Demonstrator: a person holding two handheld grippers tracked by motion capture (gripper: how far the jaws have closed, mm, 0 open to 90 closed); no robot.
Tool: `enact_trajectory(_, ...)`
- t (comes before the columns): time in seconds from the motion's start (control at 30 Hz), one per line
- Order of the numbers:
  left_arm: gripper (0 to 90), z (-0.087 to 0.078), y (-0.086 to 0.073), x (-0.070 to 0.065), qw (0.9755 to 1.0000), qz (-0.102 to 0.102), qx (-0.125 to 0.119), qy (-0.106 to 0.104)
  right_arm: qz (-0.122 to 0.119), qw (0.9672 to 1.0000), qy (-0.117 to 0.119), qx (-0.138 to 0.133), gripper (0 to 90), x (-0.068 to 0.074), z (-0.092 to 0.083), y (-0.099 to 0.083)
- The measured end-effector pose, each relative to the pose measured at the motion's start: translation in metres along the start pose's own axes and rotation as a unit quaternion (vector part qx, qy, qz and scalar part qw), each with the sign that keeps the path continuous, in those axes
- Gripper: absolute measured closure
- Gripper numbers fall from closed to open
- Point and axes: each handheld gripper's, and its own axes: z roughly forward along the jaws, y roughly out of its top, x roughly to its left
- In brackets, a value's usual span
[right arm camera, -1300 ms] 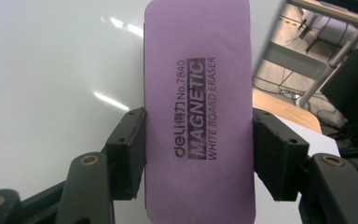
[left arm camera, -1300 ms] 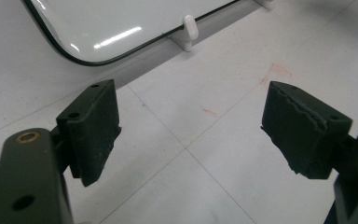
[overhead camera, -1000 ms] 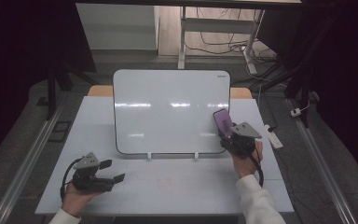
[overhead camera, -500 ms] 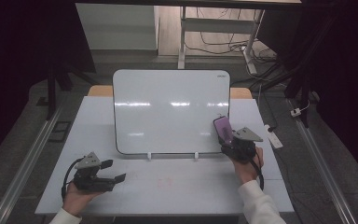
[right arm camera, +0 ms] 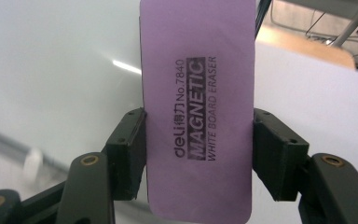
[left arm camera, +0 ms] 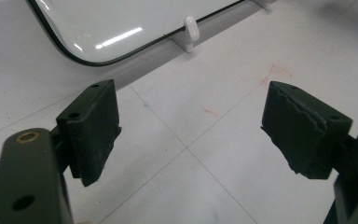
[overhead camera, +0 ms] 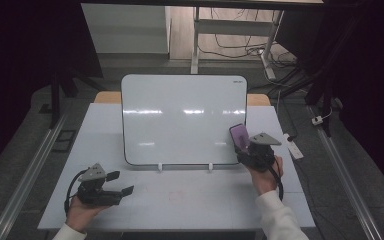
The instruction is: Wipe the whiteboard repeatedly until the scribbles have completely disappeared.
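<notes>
A white board (overhead camera: 182, 117) leans upright on two small white feet in the middle of the table (overhead camera: 190, 197), its face wiped clean. My right gripper (overhead camera: 244, 145) is by the board's lower right corner, shut on a purple magnetic board eraser (overhead camera: 239, 135) that sticks up from the jaws. In the right gripper view both pads press the eraser (right arm camera: 196, 107) on its long sides, the printed label facing me. My left gripper (overhead camera: 120, 183) rests low at the table's front left, open, with bare table between its pads (left arm camera: 93, 128).
Faint red marks (left arm camera: 272, 74) stain the tabletop in front of the board's foot (left arm camera: 190, 32). A white power strip (overhead camera: 292, 146) lies at the table's right edge. Desk legs and cables (overhead camera: 240, 47) stand behind the table on the floor.
My right gripper with the eraser has drifted slightly down and toward me, off the board's right edge. The left gripper has stayed put.
</notes>
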Motion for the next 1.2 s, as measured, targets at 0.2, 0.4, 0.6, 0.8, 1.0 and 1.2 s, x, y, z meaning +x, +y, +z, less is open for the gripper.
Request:
enact_trajectory(0.2, 19.7, 0.002, 0.001, -0.001, 1.0, 0.002, 0.002, 0.0, -0.001, 0.9999, 0.007, 0.01, 40.8, 0.0, -0.002, -0.012)
enact_trajectory(0.4, 19.7, 0.002, 0.001, 0.0, 1.0, 0.002, 0.002, -0.001, 0.003, 1.0, -0.001, 0.0, 40.7, -0.002, 0.002, 0.006)
enact_trajectory(0.6, 19.7, 0.002, 0.001, 0.0, 1.0, 0.003, 0.003, -0.001, 0.002, 0.9999, -0.011, -0.009, 40.7, -0.004, 0.006, 0.032)
enact_trajectory(0.8, 19.7, 0.001, 0.0, 0.0, 1.0, 0.003, 0.001, 0.0, -0.02, 0.9998, 0.001, 0.006, 40.8, 0.013, 0.007, 0.018)
enact_trajectory(1.0, 19.7, 0.002, 0.001, -0.001, 1.0, 0.002, 0.002, 0.0, -0.037, 0.9991, 0.012, 0.018, 40.8, 0.017, 0.004, -0.007)
enact_trajectory(1.2, 19.7, 0.003, 0.001, 0.0, 1.0, 0.004, 0.004, -0.001, -0.021, 0.9998, -0.007, 0.003, 40.8, 0.004, 0.004, 0.016)
